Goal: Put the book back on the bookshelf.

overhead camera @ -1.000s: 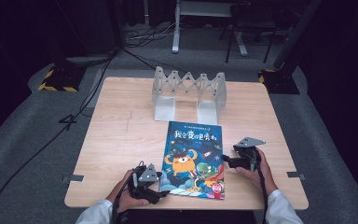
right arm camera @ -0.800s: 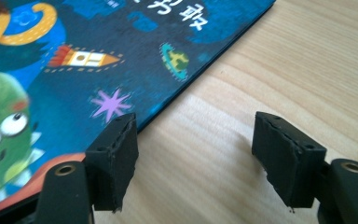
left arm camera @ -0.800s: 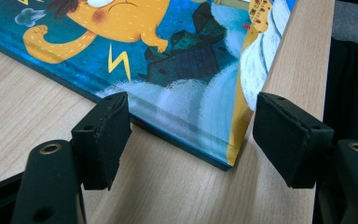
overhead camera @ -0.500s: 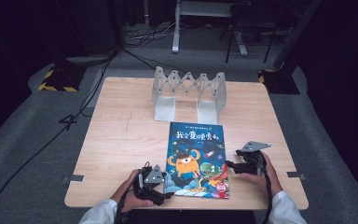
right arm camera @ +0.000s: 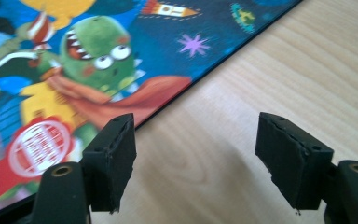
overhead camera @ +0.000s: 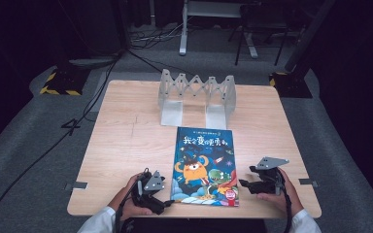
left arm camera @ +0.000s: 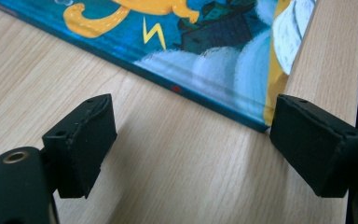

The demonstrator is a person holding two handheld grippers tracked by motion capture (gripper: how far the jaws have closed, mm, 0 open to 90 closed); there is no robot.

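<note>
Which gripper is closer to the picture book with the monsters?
Left. The left gripper sits right at the picture book's near left corner, one pad almost touching it. The right gripper stands a little off its right edge. Both are open.

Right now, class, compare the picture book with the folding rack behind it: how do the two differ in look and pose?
The picture book lies flat near the table's front edge; the folding rack stands upright farther back. The picture book's cover is colourful, dark blue with cartoon monsters; the folding rack is plain, pale and translucent. The picture book is one flat slab; the folding rack zigzags, leaving open slots. Both rest on the wooden table, and nothing grips either.
</note>
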